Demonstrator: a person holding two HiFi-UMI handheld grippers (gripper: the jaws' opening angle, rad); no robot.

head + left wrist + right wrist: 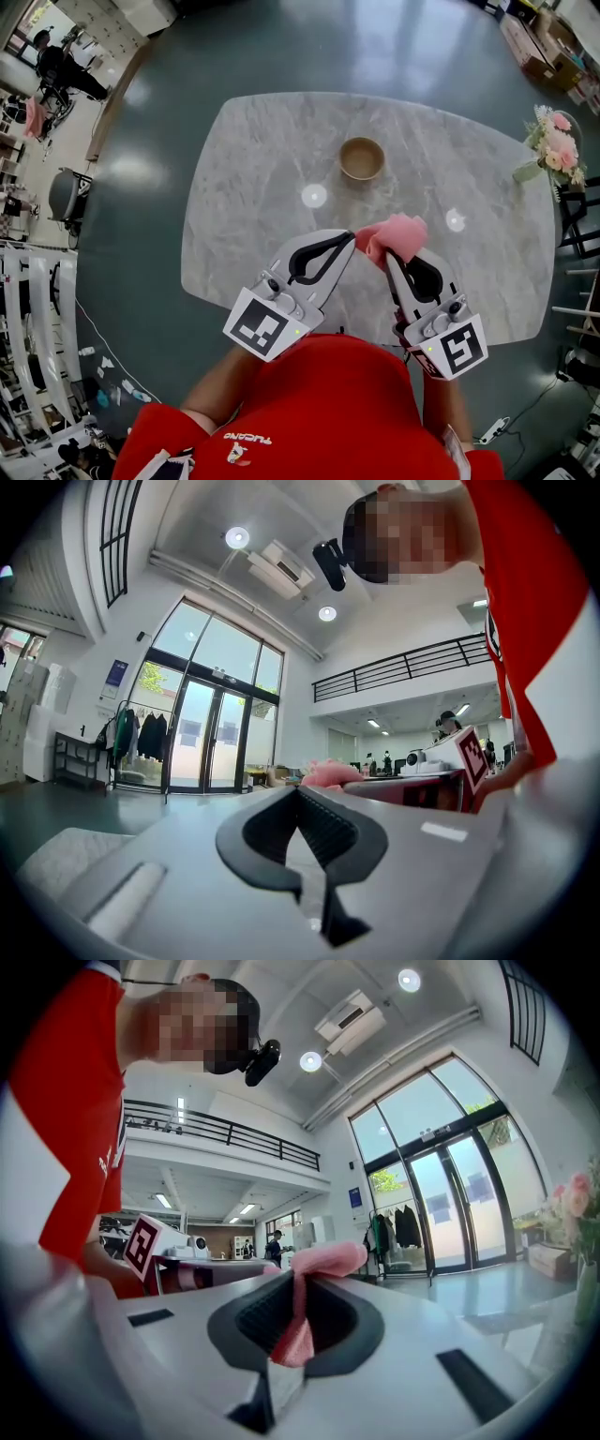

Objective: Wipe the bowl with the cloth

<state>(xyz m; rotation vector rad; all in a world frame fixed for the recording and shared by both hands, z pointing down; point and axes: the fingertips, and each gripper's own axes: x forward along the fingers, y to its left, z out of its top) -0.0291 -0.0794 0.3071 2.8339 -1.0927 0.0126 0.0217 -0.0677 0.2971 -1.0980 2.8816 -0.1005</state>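
Standing at the near edge of a pale marble table (253, 187), a person in a red shirt (319, 412) holds a two-jaw gripper in each hand, both pointed out over the tabletop. The left gripper (345, 242) is clenched on nothing, its jaws meeting with no object between them. The right gripper (392, 261) is clamped on the pink cloth (396, 232), which bunches above the jaw tips and hangs in a fold between them. The tan bowl (361, 157) stands upright near the middle of the table, beyond the cloth and well apart from both grippers. A bunch of pink flowers (555, 145) sits at the table's right edge. The wipe itself appears not yet begun: the cloth is in hand, and carrying it to the bowl looks to be the step at hand. The next move likely calls for bringing the cloth forward and down into the bowl, with the empty left gripper free to open and steady the rim.
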